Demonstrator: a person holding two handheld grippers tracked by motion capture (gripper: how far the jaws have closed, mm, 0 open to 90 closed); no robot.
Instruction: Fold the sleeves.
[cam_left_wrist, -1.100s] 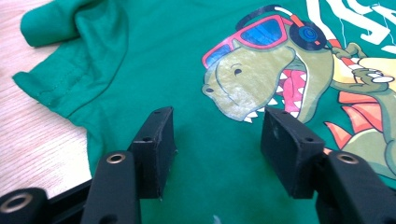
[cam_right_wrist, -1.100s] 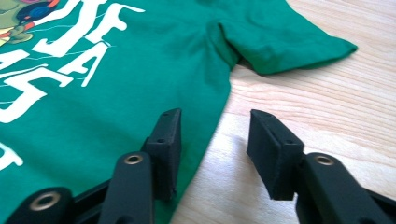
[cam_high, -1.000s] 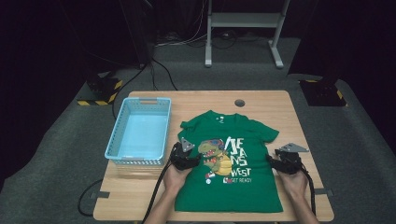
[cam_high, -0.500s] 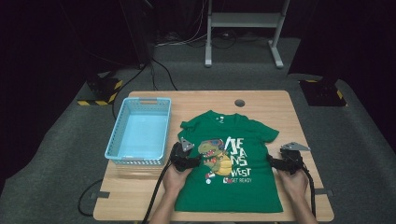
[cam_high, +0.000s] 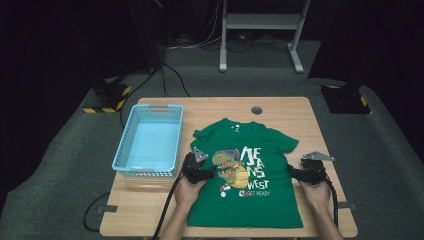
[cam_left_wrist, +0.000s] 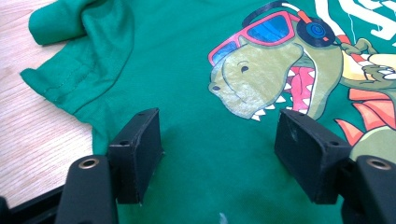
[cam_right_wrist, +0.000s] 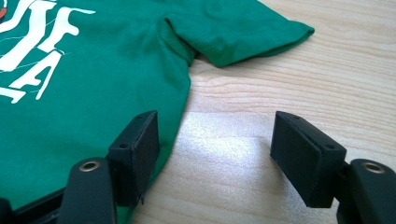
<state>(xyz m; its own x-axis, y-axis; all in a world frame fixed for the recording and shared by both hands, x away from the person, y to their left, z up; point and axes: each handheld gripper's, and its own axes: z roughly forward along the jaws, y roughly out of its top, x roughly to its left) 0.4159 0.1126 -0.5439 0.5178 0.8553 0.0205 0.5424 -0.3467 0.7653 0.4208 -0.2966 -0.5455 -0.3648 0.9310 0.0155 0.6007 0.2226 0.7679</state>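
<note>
Green cotton dinosaur-print T-shirt (cam_high: 246, 177) lies flat on our wooden desk (cam_high: 290, 107) | left tool (cam_left_wrist: 217, 140) agape over its left side | right tool (cam_right_wrist: 215, 144) agape straddling its right edge, we judge ready for folding.

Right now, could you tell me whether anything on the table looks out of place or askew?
Mostly tidy. The green T-shirt lies flat, print up, but one sleeve is bunched and folded over near the left gripper. The blue basket sits square beside it. Nothing is spilled or damaged.
</note>
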